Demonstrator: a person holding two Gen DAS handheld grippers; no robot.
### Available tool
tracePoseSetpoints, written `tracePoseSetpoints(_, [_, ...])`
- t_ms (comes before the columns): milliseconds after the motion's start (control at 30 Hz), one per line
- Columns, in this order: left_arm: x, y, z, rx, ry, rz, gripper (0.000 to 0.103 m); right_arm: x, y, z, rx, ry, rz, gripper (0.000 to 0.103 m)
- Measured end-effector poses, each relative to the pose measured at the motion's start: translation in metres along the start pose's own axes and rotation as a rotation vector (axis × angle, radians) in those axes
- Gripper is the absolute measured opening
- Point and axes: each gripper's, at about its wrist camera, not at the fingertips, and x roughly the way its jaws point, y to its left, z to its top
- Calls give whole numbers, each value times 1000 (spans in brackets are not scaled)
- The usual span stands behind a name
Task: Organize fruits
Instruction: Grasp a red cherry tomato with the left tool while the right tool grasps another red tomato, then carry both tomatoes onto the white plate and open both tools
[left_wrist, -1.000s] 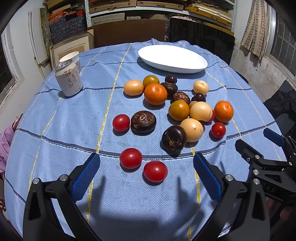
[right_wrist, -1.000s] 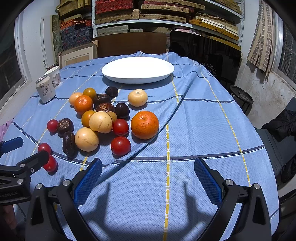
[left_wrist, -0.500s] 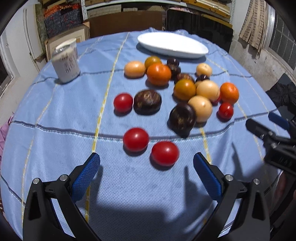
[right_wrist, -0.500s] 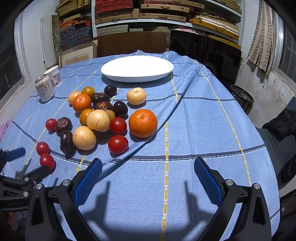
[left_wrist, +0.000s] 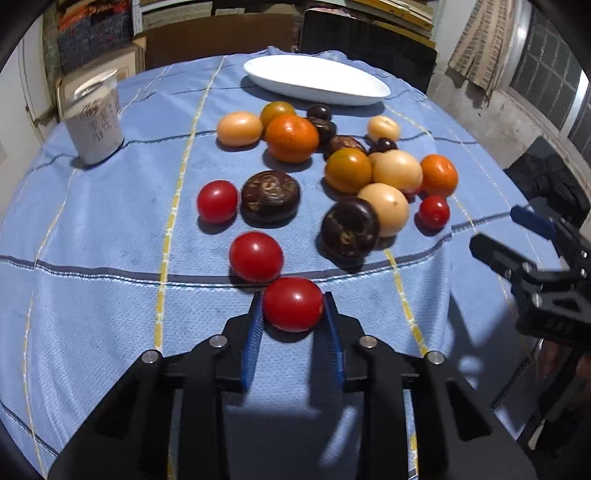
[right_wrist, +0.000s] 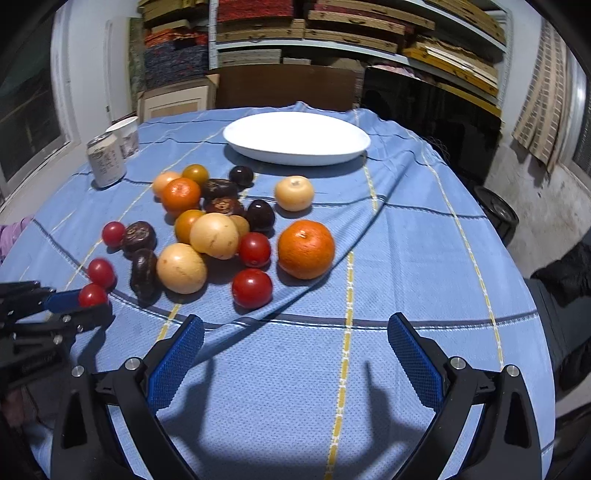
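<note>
Red tomatoes, oranges, pale yellow fruits and dark brown fruits lie loose on the blue tablecloth (left_wrist: 92, 229). My left gripper (left_wrist: 293, 314) is closing its jaws, and the blue pads (left_wrist: 255, 332) press on both sides of the nearest red tomato (left_wrist: 293, 303), which rests on the cloth. A second tomato (left_wrist: 256, 256) lies just beyond it. In the right wrist view the left gripper (right_wrist: 90, 306) shows at the left edge around that tomato (right_wrist: 92, 295). My right gripper (right_wrist: 295, 354) stands open over bare cloth, short of another tomato (right_wrist: 252, 288) and a large orange (right_wrist: 306, 248).
A white oval plate (left_wrist: 317, 79) (right_wrist: 295, 138) with nothing on it sits at the far side of the table. A drink can (left_wrist: 96, 125) (right_wrist: 106, 158) stands at the far left with a white cup (right_wrist: 125, 129) behind it. Shelves and boxes fill the background.
My left gripper sank toward the nearest tomato and its wide-open jaws came together around it. The right gripper stayed where it was, still open.
</note>
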Motion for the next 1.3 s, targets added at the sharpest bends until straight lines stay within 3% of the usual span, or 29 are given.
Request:
tracePoseSetpoints(400, [-7,2,-4,17,-16,-58,30,8,4,5,-71,35,74,98])
tracePoseSetpoints(500, [-7,4,-4,11,-17,-63,30,18,7,8,-94,70,93,77])
tracePoseSetpoints(567, [-9,5,-5,10,-19,-63,30,23,11,10,-111,79,94,75])
tracePoseSetpoints(633, [-10,6,-5,7,-20,-65,30,28,18,14,-133,87,110,65])
tracePoseSetpoints(700, [-11,8,-5,2,-20,-64,30,37,23,17,-145,110,130,43])
tracePoseSetpoints(833, [-15,10,-4,5,-26,-58,30,48,21,21,-138,125,107,29])
tracePoseSetpoints(1000, [-14,10,-3,13,-24,-56,30,48,10,20,-101,122,171,29])
tracePoseSetpoints(1133, [-22,7,4,33,-26,-105,30,29,2,26,-69,105,284,29])
tracePoseSetpoints(1233, [-38,3,21,85,-55,-127,30,6,-6,44,-62,53,350,29])
tracePoseSetpoints(1300, [-48,-1,47,130,-81,-142,30,-3,-13,68,-79,18,345,29])
